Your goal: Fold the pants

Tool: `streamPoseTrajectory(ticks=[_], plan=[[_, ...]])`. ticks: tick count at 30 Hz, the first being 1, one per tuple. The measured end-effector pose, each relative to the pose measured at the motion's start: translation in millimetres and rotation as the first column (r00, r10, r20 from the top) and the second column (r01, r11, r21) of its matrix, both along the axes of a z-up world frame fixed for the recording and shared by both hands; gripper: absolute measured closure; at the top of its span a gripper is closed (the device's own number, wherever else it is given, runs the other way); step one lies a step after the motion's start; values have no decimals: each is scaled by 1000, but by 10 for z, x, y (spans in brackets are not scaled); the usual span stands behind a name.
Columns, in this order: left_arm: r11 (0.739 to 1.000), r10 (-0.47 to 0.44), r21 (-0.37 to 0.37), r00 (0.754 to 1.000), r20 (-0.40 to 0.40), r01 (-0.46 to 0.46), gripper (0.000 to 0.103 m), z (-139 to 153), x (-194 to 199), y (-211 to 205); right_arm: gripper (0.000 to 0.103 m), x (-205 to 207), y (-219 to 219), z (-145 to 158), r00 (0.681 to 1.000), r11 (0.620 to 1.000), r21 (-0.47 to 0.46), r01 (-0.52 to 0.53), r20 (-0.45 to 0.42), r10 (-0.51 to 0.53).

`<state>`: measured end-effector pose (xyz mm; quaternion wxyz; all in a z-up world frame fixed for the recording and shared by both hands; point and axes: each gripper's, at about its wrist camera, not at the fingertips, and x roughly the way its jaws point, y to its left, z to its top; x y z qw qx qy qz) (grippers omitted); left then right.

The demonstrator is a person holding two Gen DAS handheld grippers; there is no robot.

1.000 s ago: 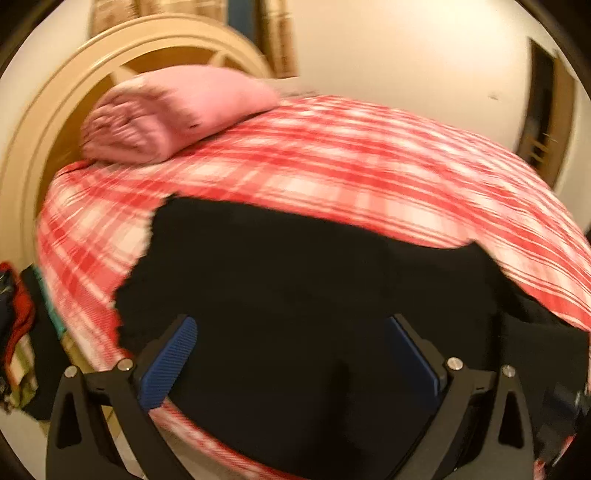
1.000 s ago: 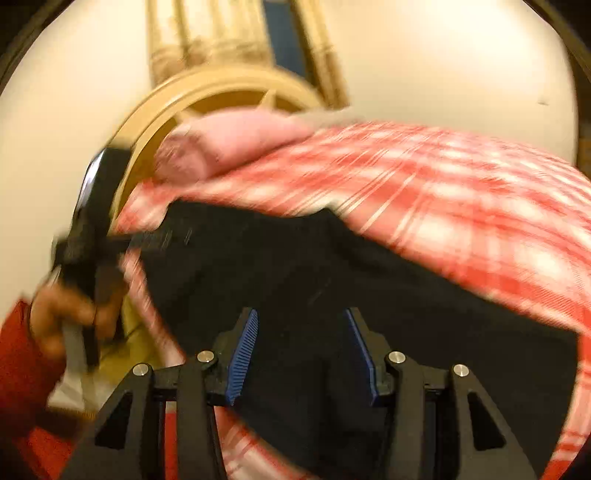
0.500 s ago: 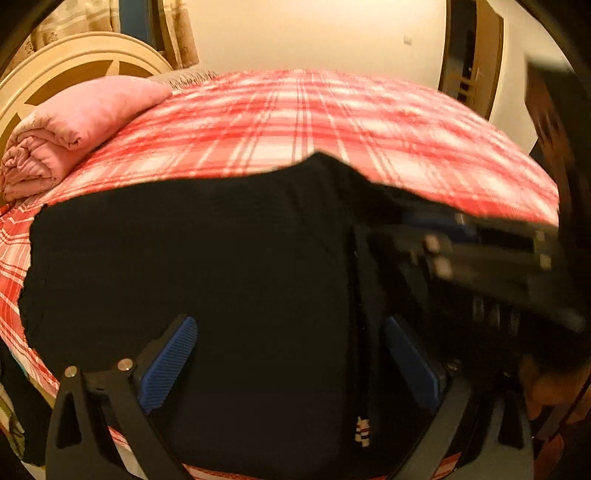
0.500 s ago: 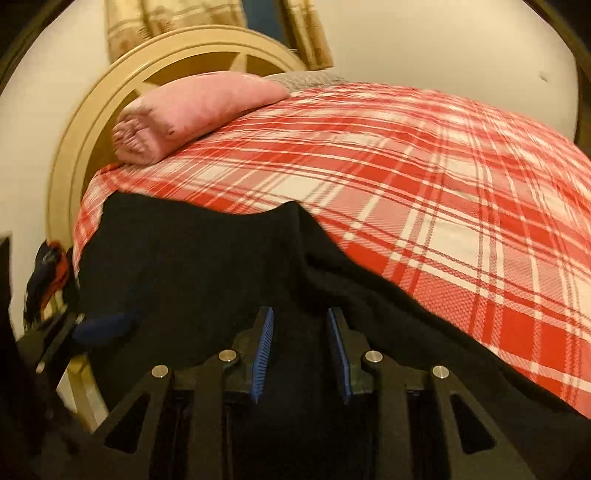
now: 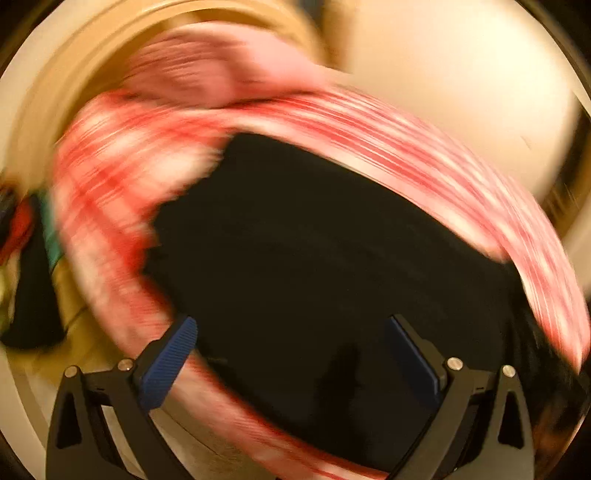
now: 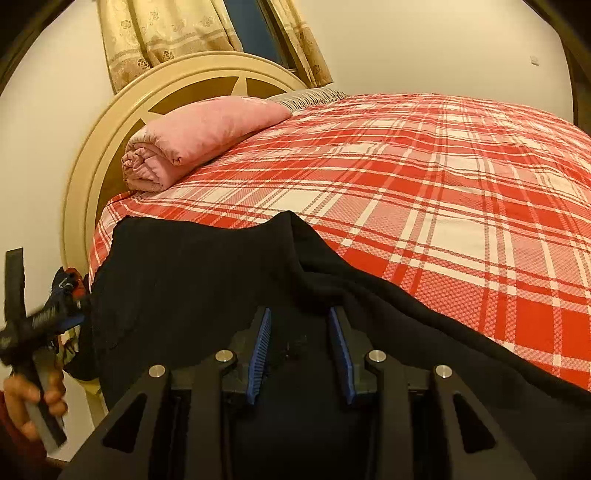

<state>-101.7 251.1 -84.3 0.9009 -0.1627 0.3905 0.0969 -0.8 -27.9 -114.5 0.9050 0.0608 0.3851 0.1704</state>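
Observation:
Black pants (image 6: 192,280) lie spread on the near side of a bed with a red and white plaid cover (image 6: 461,192). My right gripper (image 6: 300,347) is low over the pants, its blue pads a narrow gap apart with black cloth between them. Whether they pinch the cloth I cannot tell. My left gripper (image 5: 291,350) is wide open and empty above the pants (image 5: 314,258) near the bed's edge; its view is blurred by motion. The left gripper also shows in the right wrist view (image 6: 40,321), held in a hand at the bed's left corner.
A rolled pink blanket (image 6: 199,136) lies at the head of the bed against a round cream headboard (image 6: 122,110). Curtains (image 6: 166,33) hang behind it. Coloured clothes (image 5: 18,229) hang beside the bed at the left.
My left gripper has swung back to the left, away from the right gripper, and stays open. My right gripper has lowered onto the pants with its narrow gap unchanged.

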Motion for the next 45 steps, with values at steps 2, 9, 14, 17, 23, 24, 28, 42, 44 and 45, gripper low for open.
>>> streamPoseTrajectory(ticks=[2, 9, 14, 17, 23, 24, 28, 42, 44, 45], plan=[[994, 103, -46, 995, 2, -102, 0, -43, -10, 256, 68, -4, 0, 1, 1000, 1000, -1, 1, 2, -1], [954, 212, -208, 977, -34, -215, 0, -296, 166, 668, 67, -24, 12, 2, 1000, 1000, -16, 4, 8, -3], [932, 224, -282, 974, -40, -226, 0, -418, 171, 675, 67, -33, 14, -1, 1000, 1000, -20, 5, 12, -5], [930, 232, -287, 972, -19, -228, 5, -421, 158, 684, 67, -35, 13, -3, 1000, 1000, -20, 6, 13, -5], [938, 211, -291, 976, 56, -187, 51, -303, 89, 636, 67, -36, 16, -4, 1000, 1000, -22, 7, 15, -6], [937, 214, -295, 975, 60, -188, 52, -319, 73, 644, 67, -37, 18, -4, 1000, 1000, -23, 6, 14, -6], [930, 218, -316, 974, 64, -187, 59, -333, 79, 689, 67, -23, 38, 12, 1000, 999, -35, 14, 6, -14], [988, 20, -151, 970, 242, 17, 81, 438, 1, 256, 67, -700, -786, 567, 961, 955, 128, 269, 35, -275], [992, -26, -116, 965, 262, 58, 82, 523, 9, 113, 67, -848, -911, 590, 949, 945, 119, 306, 45, -313], [991, -50, -107, 962, 269, 82, 82, 554, 27, 46, 67, -912, -970, 592, 944, 941, 117, 319, 48, -326]])
